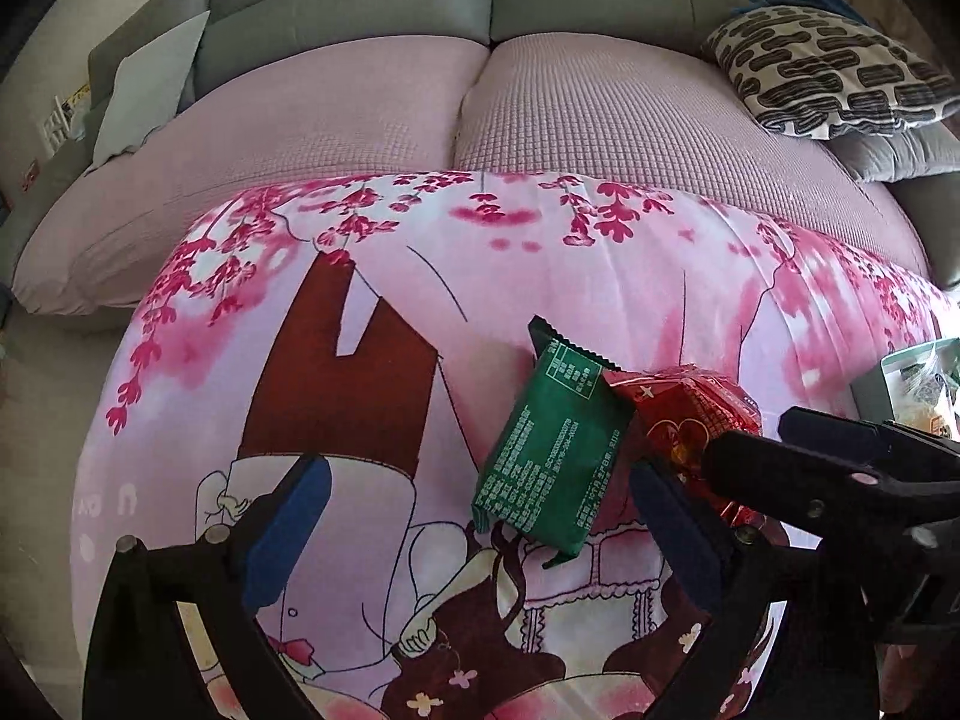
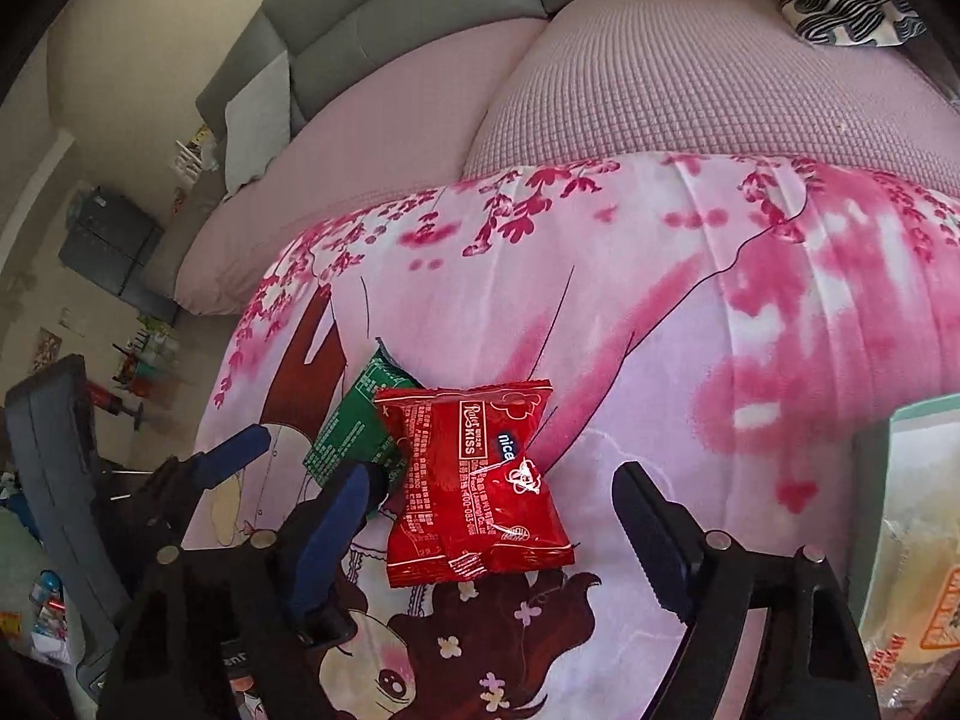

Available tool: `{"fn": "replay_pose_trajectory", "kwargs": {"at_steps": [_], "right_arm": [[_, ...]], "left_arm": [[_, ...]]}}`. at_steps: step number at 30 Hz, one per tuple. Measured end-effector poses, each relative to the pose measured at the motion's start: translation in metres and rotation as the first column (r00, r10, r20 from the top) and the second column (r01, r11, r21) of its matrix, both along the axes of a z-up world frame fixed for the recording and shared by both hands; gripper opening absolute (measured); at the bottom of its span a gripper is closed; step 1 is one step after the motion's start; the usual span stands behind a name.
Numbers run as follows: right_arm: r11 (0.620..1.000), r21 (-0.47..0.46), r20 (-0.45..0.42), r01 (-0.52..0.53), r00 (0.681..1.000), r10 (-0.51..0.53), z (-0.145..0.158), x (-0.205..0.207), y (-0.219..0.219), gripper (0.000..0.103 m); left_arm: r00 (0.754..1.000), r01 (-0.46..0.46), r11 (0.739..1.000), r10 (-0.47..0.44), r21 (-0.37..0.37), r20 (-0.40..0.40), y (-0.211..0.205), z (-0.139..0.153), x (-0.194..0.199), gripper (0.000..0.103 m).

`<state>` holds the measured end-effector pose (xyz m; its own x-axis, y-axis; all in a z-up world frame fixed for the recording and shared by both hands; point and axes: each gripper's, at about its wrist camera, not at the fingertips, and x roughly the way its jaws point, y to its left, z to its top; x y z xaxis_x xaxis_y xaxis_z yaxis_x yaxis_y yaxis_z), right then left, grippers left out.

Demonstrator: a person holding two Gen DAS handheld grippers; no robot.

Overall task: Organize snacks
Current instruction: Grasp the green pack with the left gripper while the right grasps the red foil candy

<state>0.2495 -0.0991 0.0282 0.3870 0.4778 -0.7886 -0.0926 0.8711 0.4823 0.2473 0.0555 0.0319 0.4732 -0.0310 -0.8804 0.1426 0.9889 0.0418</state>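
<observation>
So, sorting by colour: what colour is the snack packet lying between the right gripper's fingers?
Red packet; right wrist view.

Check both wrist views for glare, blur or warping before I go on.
Left wrist view: sharp, strong fisheye bulge in the sofa, dark corners; green packet print readable. Right wrist view: light glare on the red packet, label still legible; cloth washed out at right.

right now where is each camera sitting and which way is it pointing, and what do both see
Left wrist: on the left gripper, tilted down at the pink cartoon cloth and sofa; its open blue-padded fingers flank the green packet; the right gripper enters beside it.
Right wrist: on the right gripper, tilted down; its open fingers flank the red packet; the left gripper shows beside it.
Shared: both packets, cloth, sofa, patterned pillow.
</observation>
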Motion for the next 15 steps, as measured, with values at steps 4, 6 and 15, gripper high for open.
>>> {"fn": "replay_pose_trajectory", "kwargs": {"at_steps": [4,6,15], "right_arm": [[1.000,-0.001,-0.020,-0.012,1.000,0.012,-0.009,0.005,0.007,0.059],[1.000,0.011,-0.018,-0.011,1.000,0.011,-0.010,0.004,0.006,0.055],[1.000,-0.003,0.029,0.013,0.999,-0.013,0.005,-0.016,-0.005,0.054]], "left_arm": [[0.999,0.032,0.999,-0.033,-0.012,-0.037,-0.008,-0.012,0.006,0.074],[0.999,0.040,0.999,-0.040,-0.019,-0.027,-0.010,-0.012,0.005,0.067],[1.000,-0.007,0.993,0.006,-0.119,-0.008,-0.008,-0.003,-0.007,0.041]]}}
